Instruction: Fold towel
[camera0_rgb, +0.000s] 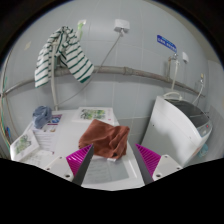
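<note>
A rust-brown towel lies bunched in a small heap on a white table top. My gripper is open, its two magenta pads spread wide. The left pad is close to the towel's near left corner, and the right pad stands apart from it. The towel's near edge lies between the fingertips and the rest of it is just ahead of them. It rests on the table on its own.
A green-and-white striped cloth hangs on the wall beyond. A blue object and printed sheets lie at the back of the table. A white bin-like container stands to the right. Another sheet lies at the left.
</note>
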